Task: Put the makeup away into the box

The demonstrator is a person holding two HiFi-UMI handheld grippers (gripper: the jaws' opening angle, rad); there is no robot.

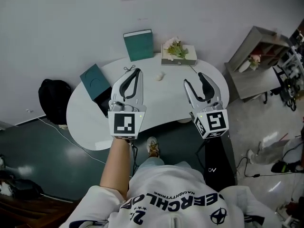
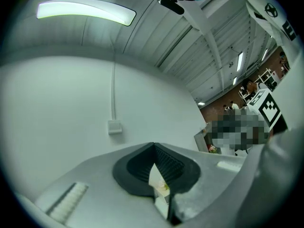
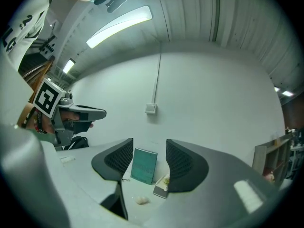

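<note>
Far left on the white table (image 1: 85, 127), a teal box (image 1: 97, 87) lies open with its dark inside showing. This is probably where the makeup goes. The left gripper (image 1: 137, 71) hangs over the table's near side, its fingers together at the tips and holding nothing. Behind it a teal lid (image 1: 138, 45) leans against the wall.

A small pale lump (image 1: 160, 76) sits near the table's middle, well apart from the box. It may be a puff or sponge, the only loose makeup item I can see. Just beyond it is a cream box with flowers on top (image 1: 178, 52).

The right gripper (image 1: 194, 80) has its fingers apart and empty, and lump and lid show in the gap between them.

The step in hand looks like the approach. The open right gripper should come in low, straddle the lump and close softly, since it seems squashy, while the left steadies the box.

The sweatshirt (image 1: 175, 198) shows part of a word, "ERCHLO". The teal pieces bear no legible label.
</note>
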